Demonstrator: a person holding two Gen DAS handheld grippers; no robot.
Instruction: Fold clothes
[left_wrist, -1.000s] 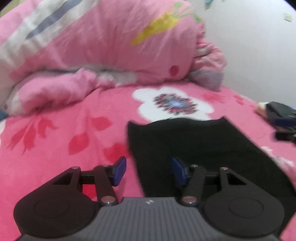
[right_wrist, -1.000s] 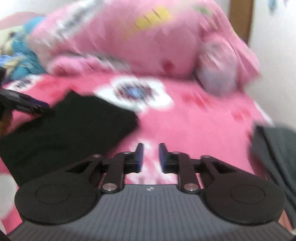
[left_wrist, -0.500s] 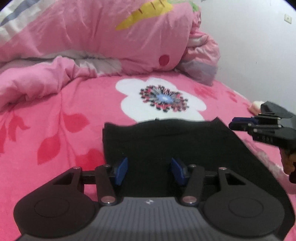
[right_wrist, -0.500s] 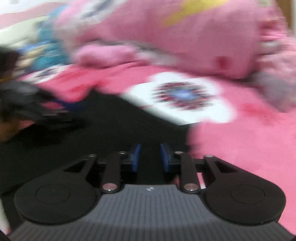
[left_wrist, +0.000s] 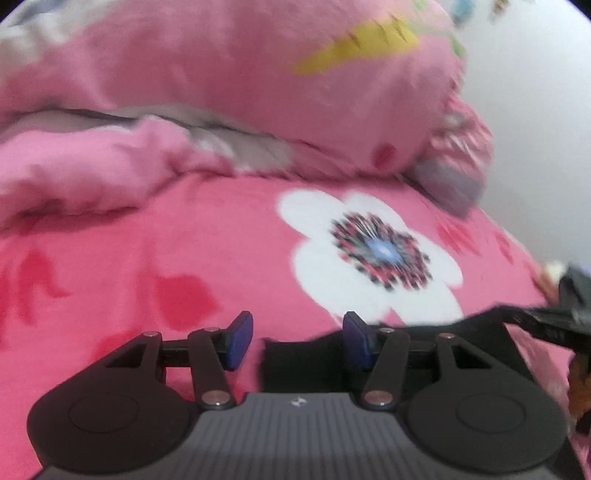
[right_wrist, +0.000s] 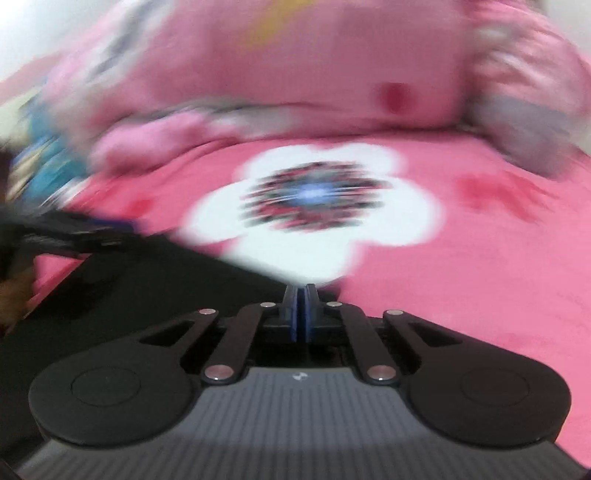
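A bed covered by a bright pink plush blanket with a large white flower print (left_wrist: 369, 251) fills both views, with a puffy pink quilt (left_wrist: 229, 85) heaped at the far side against a white wall (left_wrist: 535, 110). The flat black garment of soft cloth (left_wrist: 306, 362) lies spread on the blanket, its far edge just below the flower.

The left tongs (left_wrist: 297, 341) stand about half open over the garment's left corner; the corner sits between the blue pads but they do not press on it, probably to be ready for a pinch.

The right tongs (right_wrist: 300, 308) are fully closed at the garment's right corner (right_wrist: 147, 295). I cannot tell if cloth is caught between the pads, because the linkage hides that edge.

The right view is strongly blurred. Most of the garment is hidden under the tool bodies, so its kind is unclear.
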